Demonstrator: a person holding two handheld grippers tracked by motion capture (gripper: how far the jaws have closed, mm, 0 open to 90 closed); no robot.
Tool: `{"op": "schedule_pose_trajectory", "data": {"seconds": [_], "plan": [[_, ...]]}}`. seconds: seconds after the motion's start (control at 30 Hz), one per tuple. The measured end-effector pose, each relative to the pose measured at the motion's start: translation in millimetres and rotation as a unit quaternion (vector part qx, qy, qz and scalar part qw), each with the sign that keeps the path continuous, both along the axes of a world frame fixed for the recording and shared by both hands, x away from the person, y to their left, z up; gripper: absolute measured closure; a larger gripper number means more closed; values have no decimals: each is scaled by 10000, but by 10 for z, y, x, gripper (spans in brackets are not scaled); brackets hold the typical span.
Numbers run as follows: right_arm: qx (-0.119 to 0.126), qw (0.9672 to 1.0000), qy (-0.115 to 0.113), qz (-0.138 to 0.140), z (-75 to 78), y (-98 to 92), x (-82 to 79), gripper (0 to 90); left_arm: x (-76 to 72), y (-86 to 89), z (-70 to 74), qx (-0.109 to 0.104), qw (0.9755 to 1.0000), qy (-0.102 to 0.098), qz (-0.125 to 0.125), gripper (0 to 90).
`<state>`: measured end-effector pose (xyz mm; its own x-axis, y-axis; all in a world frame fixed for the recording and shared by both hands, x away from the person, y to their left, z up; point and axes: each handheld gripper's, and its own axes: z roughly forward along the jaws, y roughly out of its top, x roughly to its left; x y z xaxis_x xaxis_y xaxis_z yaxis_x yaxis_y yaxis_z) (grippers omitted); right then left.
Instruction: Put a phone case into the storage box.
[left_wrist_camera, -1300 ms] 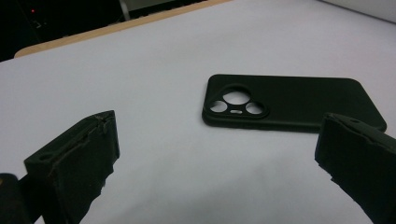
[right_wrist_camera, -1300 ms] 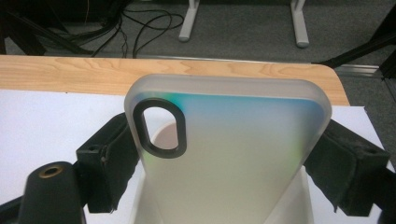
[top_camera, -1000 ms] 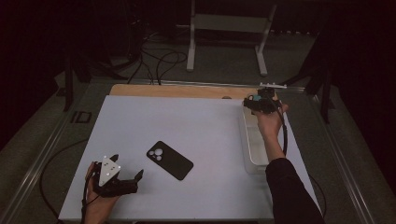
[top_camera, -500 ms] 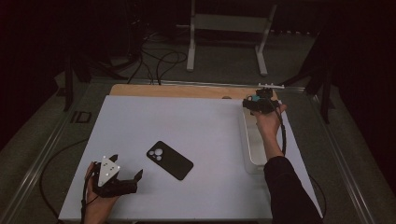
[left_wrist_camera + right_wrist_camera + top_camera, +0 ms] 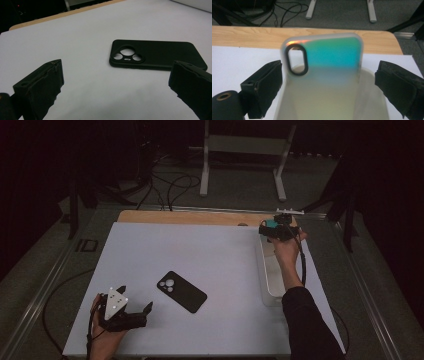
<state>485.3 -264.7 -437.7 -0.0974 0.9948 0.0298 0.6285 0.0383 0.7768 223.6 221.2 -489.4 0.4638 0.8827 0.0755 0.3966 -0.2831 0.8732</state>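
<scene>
Jaw opening on the right gripper [image 5: 272, 231] has just increased; the pads stand clear on both sides of the iridescent phone case [image 5: 324, 72], which sits between them without contact. Compared with one second ago, the right forearm reaches further toward the far end of the clear tray [image 5: 267, 285], and the case leans upright inside that end. The case's lower part is cut off in the right gripper view. Left of the tray, the black phone case [image 5: 182, 291] lies flat on the white mat [image 5: 200, 245], unmoved. Left gripper [image 5: 131, 316], further left of the tray, is released and empty. Tray walls are hard to make out.
</scene>
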Motion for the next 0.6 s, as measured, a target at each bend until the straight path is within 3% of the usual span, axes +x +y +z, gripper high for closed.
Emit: {"op": "schedule_pose_trajectory", "data": {"seconds": [0.3,0.6], "plan": [[-15,9998,-161,96,107,-30,-75,74,-1,-4,-3,10,10000,9,-3,3],[-15,9984,-360,425,284,-19,-249,74,-4,-15,0,18,10000,3,5,3]]}}
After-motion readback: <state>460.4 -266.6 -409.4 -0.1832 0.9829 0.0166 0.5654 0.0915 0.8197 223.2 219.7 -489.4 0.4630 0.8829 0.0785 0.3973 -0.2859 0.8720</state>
